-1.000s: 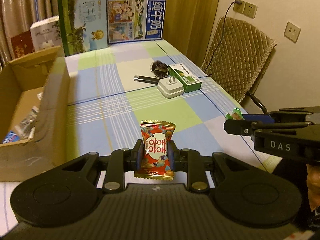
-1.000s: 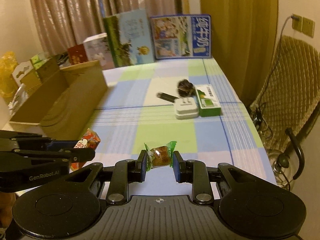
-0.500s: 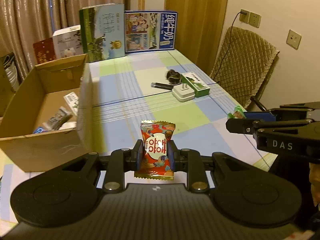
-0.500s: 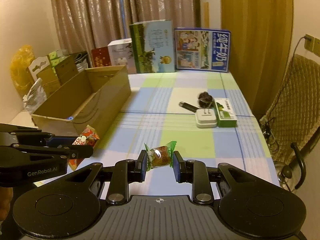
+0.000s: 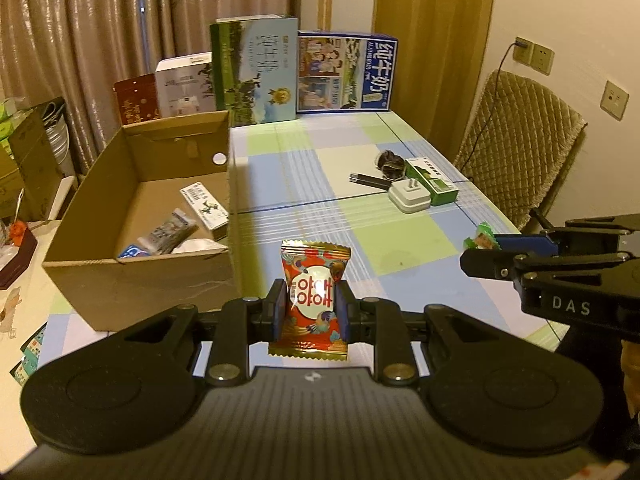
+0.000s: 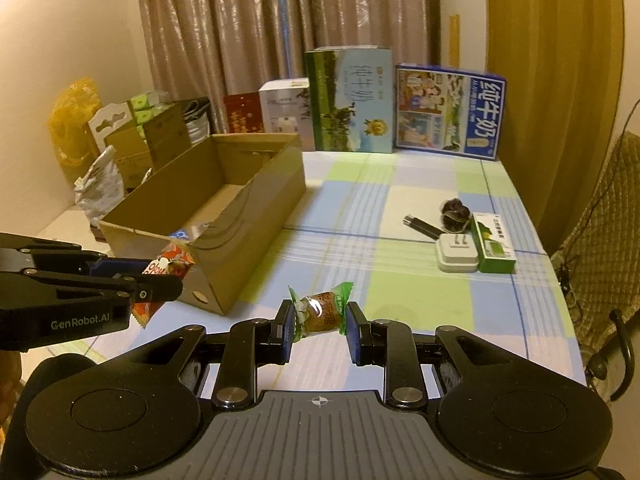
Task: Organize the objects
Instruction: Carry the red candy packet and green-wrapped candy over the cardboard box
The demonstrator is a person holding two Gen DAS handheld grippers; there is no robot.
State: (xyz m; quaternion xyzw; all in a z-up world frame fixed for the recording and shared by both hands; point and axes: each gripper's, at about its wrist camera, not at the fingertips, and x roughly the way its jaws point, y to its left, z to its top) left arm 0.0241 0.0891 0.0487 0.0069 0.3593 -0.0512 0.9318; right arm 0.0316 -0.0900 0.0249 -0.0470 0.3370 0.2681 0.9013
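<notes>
My left gripper (image 5: 311, 307) is shut on a red candy packet (image 5: 311, 292), held upright above the near end of the checked table. In the right wrist view that same left gripper (image 6: 160, 280) and red candy packet (image 6: 170, 264) hang by the near corner of the cardboard box (image 6: 256, 216). My right gripper (image 6: 319, 322) is shut on a green-wrapped candy (image 6: 320, 311), also seen as the green-wrapped candy (image 5: 482, 238) at the right gripper's (image 5: 478, 250) tip. The open cardboard box (image 5: 160, 272) stands on the left and holds several small packets.
A white plug adapter (image 5: 410, 198), a green small box (image 5: 432, 184), a black stick (image 5: 370, 180) and a dark wrapped item (image 5: 390, 160) lie mid-table on the right. Milk cartons (image 5: 344, 76) stand along the far edge. A padded chair (image 5: 516, 148) stands to the right.
Both grippers have lifted and drawn back with their candies still held. More of the box's inside and the room beyond now shows.
</notes>
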